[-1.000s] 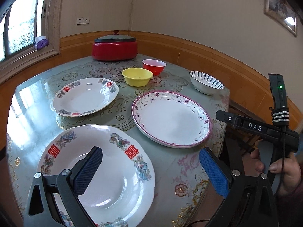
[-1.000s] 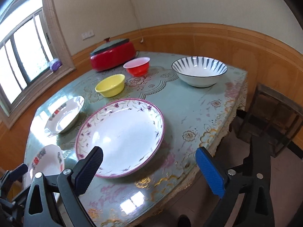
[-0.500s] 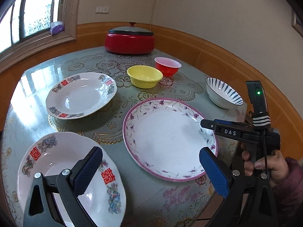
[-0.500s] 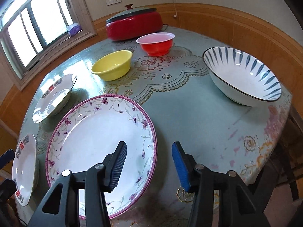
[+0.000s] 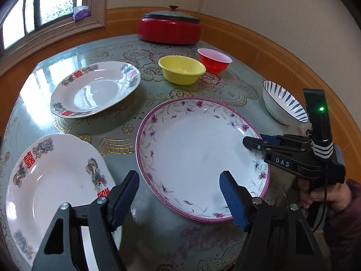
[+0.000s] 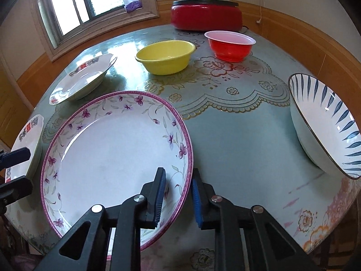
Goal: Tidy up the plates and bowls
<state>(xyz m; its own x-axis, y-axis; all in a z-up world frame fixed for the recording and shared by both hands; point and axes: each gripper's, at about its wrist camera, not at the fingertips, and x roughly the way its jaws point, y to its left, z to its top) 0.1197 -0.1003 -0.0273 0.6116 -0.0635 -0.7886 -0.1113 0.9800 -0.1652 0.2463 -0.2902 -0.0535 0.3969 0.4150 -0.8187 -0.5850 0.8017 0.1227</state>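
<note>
A large white plate with a purple flowered rim [image 5: 198, 149] lies at the near middle of the table. My right gripper [image 6: 177, 197] straddles its right rim [image 6: 183, 180], one pad inside and one outside. Its jaws are closing and a small gap still shows. My left gripper [image 5: 179, 199] hangs over the plate's near rim, with its jaws closing around nothing. Two white plates with red characters lie to the left, one near [image 5: 52, 180] and one farther back [image 5: 94, 90]. Behind stand a yellow bowl [image 5: 181, 68], a red bowl [image 5: 214, 59] and a blue-striped bowl [image 5: 284, 102].
A red lidded cooker [image 5: 169, 29] sits at the back of the round table [image 5: 126, 131], below a wood-panelled wall. A window [image 6: 85, 2] is at the back left. A person's hand [image 5: 327, 194] holds the right gripper past the table's right edge.
The right gripper came down onto the purple-rimmed plate's right rim and its jaws went from wide to narrow. The left gripper shifted right from the near red-character plate, and its jaws drew closer.
</note>
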